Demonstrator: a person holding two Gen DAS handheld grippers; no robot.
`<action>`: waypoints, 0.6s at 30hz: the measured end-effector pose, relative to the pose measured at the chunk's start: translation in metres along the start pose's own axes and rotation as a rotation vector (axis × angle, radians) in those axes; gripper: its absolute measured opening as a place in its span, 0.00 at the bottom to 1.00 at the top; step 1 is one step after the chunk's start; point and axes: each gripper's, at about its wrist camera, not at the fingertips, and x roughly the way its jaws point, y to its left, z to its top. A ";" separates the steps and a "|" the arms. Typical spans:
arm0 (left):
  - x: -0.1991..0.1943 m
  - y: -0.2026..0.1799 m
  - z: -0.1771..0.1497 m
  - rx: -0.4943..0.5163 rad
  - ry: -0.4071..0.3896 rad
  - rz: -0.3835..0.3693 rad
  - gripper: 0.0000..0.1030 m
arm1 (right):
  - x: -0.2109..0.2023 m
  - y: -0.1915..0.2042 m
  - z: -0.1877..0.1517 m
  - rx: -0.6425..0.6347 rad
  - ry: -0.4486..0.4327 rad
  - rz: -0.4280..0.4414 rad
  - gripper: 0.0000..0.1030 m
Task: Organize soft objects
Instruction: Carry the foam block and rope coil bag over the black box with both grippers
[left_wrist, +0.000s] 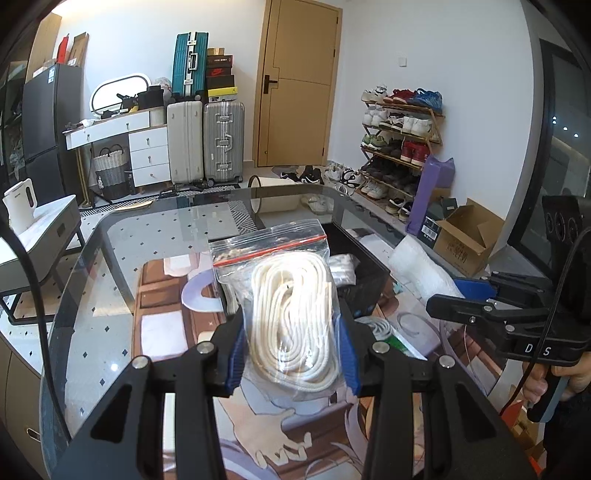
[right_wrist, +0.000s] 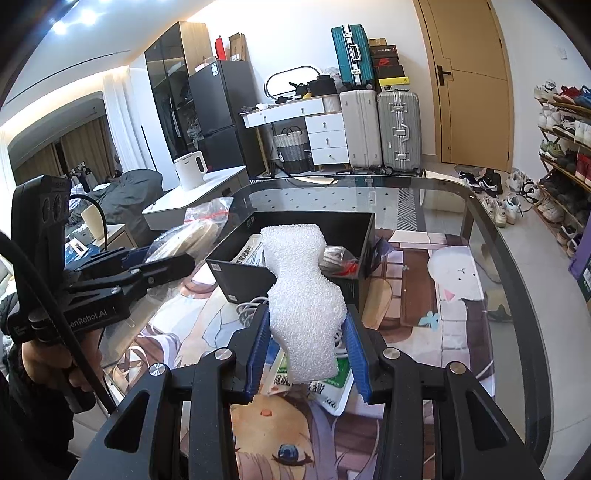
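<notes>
Currently left gripper (left_wrist: 291, 347) has its fingers clamped on a bag of rope (left_wrist: 291, 306), right gripper (right_wrist: 304, 354) on a foam sheet (right_wrist: 303, 299). Both are held short of the black box (right_wrist: 364, 229) ahead. Box partly filled; cable and packet remain on the table (right_wrist: 495, 295).

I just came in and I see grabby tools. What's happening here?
A person is tidying soft things with a gripper in each hand. The left gripper has its jaws shut on a bag of rope. The right gripper has its jaws shut on a white foam piece. Both are held up above the glass table, close to a black box that already has some things inside.
</notes>
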 end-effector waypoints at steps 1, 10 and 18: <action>0.001 0.000 0.002 0.003 -0.003 0.002 0.40 | 0.000 0.000 0.002 -0.002 0.000 0.002 0.38; 0.013 0.003 0.017 0.007 -0.007 -0.015 0.40 | 0.010 -0.006 0.026 -0.017 0.012 0.003 0.38; 0.026 0.006 0.025 -0.003 0.005 -0.018 0.40 | 0.031 -0.013 0.048 -0.036 0.049 -0.008 0.38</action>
